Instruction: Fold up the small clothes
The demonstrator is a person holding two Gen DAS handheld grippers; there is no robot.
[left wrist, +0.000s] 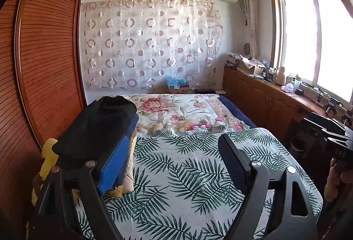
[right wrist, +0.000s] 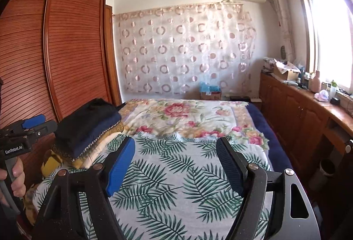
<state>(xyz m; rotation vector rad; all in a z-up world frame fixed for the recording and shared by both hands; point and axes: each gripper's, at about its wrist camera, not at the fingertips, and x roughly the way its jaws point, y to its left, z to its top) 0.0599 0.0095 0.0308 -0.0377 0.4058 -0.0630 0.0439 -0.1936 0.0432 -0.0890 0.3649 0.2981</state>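
I have the bed (right wrist: pixel 253 129) ahead of both cameras, its near half covered by a leaf-print sheet (right wrist: pixel 176 173) and its far half by a floral quilt (right wrist: pixel 187 116). The sheet's open middle is bare; I see no loose garment laid out on it.

The clothes I can find are all in one stack of folded clothes (right wrist: pixel 88 129) at the bed's left edge, against the slatted wardrobe (right wrist: pixel 72 52). On top lies a black piece (left wrist: pixel 103 121), under it a navy one (right wrist: pixel 97 136), then cream and yellow layers lower down. In the left wrist view the stack sits right behind the left gripper's blue finger, so I cannot tell whether that finger touches it.

The left gripper (left wrist: pixel 169 165) stands wide apart with nothing between its fingers. The right gripper (right wrist: pixel 174 169) is likewise spread and empty, hanging over the sheet's middle.

My reading: the stack looks finished, and the step now is to fetch the next small garment, which is outside both views. To do that well I would keep both sets of fingers spread, swing clear of the stack so the left finger does not drag the black piece off, and bring the new item to the bare middle of the sheet, flat, with room on all sides before the first fold.
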